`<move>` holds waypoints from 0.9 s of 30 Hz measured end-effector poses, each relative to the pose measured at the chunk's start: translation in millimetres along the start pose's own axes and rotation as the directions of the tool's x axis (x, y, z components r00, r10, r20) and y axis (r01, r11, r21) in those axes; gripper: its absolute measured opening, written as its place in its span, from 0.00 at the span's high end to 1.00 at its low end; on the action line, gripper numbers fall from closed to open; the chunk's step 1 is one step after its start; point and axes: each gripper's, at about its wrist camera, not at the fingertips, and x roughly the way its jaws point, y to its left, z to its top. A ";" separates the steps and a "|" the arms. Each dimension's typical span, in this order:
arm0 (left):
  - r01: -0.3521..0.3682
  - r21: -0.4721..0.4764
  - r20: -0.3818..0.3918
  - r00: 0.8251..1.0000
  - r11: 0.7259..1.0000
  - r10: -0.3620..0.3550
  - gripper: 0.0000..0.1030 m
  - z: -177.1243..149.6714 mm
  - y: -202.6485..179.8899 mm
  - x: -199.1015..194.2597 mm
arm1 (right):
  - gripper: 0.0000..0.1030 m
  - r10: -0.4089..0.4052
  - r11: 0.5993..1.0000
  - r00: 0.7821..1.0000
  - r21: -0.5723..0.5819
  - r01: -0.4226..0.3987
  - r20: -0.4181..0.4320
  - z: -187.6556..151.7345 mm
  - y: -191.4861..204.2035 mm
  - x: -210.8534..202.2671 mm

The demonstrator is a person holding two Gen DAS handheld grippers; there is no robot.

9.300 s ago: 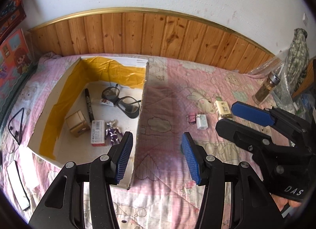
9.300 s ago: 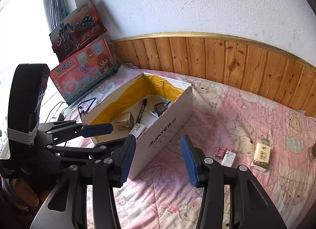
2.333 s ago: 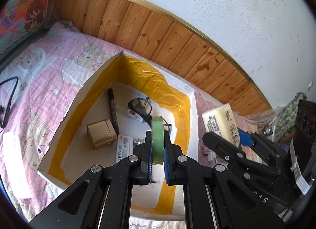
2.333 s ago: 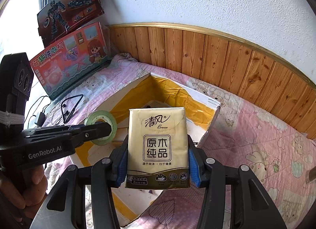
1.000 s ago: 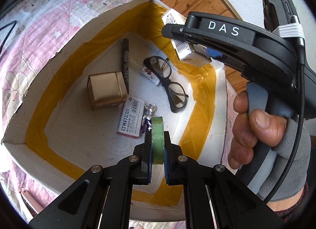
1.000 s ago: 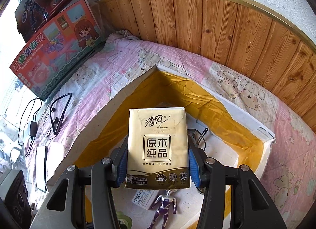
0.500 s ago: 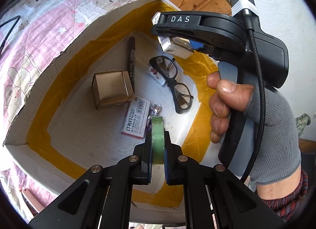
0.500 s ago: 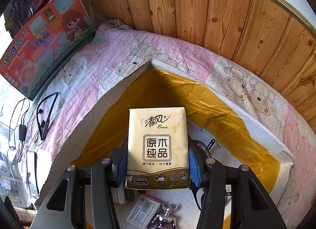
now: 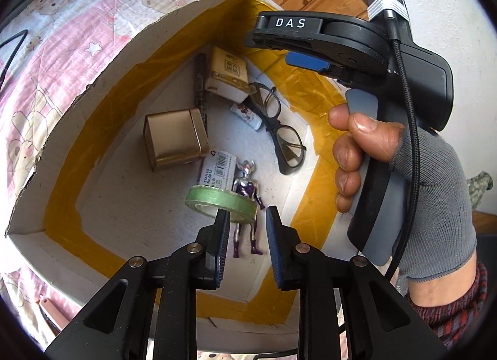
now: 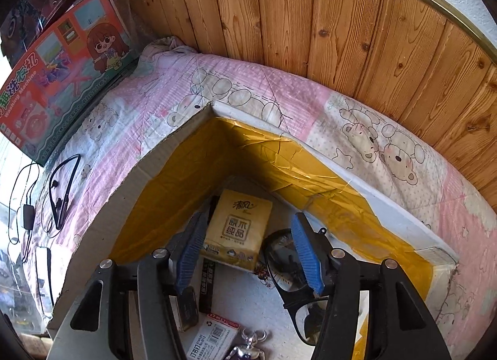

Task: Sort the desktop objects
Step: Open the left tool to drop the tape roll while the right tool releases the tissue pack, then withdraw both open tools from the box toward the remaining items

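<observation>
Bed (image 10: 254,86): we work on its pink quilt; it carries the cardboard box (image 9: 93,86).
Tissue pack (image 10: 237,229): it now lies in the box's far corner, dropped from our right gripper (image 10: 248,254), whose jaws are opening wide and empty.
Tape roll (image 9: 221,200): tipped flat, slipping free as our left gripper (image 9: 247,242) jaws are opening; sorting nearly finished.
</observation>
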 end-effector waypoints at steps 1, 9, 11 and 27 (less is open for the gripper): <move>-0.001 -0.001 0.000 1.000 1.000 0.001 0.75 0.0 0.2 -0.3 | 0.43 0.001 1.000 1.000 -0.001 -0.001 -0.001 0.1 -0.3 -2.0; -0.012 -0.018 0.006 1.000 1.000 0.012 0.69 -0.7 0.6 -7.0 | 0.43 0.016 1.000 1.000 -0.011 -0.016 -0.006 -6.2 -1.6 -19.8; -0.016 -0.022 0.011 1.000 1.000 0.016 0.69 -1.8 0.7 -10.3 | 0.43 0.018 1.000 1.000 -0.013 -0.018 -0.006 -9.7 -1.6 -23.6; -0.059 -0.026 0.068 0.996 0.998 0.060 0.63 -14.9 -5.0 -37.9 | 0.41 0.041 0.993 0.999 -0.105 -0.044 -0.028 -45.7 26.2 -53.8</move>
